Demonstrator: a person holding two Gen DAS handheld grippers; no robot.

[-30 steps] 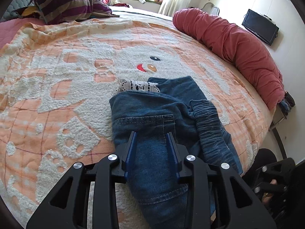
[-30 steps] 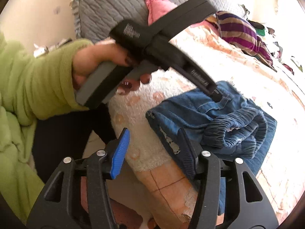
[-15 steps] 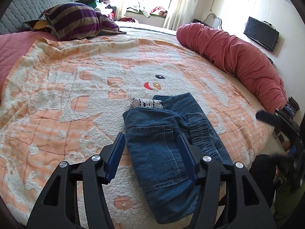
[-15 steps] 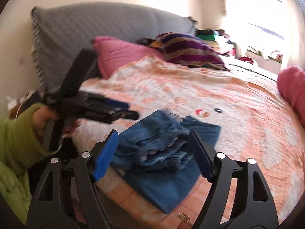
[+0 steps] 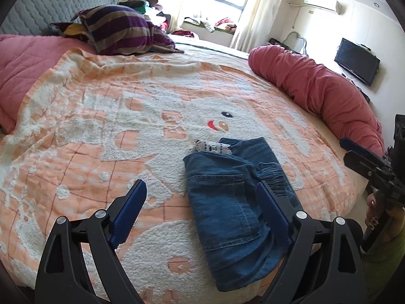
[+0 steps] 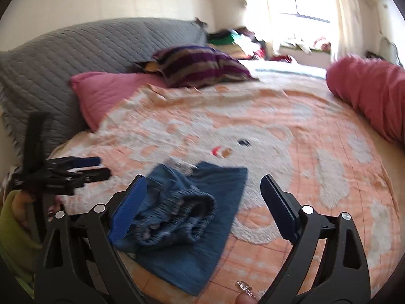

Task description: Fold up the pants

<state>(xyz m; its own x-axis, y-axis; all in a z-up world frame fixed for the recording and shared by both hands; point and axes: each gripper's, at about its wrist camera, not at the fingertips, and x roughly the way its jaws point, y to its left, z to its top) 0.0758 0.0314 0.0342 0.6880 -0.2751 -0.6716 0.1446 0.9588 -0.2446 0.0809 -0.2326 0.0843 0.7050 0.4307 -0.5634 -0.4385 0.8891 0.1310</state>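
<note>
The blue denim pants [image 5: 233,197] lie folded in a compact bundle on the orange and white bear blanket [image 5: 126,131], near the bed's front edge. They also show in the right wrist view [image 6: 187,217], with the gathered waistband on top. My left gripper [image 5: 201,190] is open and empty, held above the blanket with the pants between its right finger and the middle. My right gripper [image 6: 203,187] is open and empty above the pants. The right gripper also shows at the right edge of the left wrist view [image 5: 369,162], and the left gripper at the left of the right wrist view [image 6: 63,172].
A rolled red quilt [image 5: 316,88] lies along the bed's right side. A striped purple cushion [image 5: 119,33] and a pink pillow [image 6: 108,93] sit at the head, against a grey quilted headboard [image 6: 63,58]. A TV [image 5: 357,60] hangs on the right wall.
Both grippers have pulled back and up from the pants and opened wider. The left one, narrow over the denim a second ago, now stands clear. The pants stay folded on the blanket.
</note>
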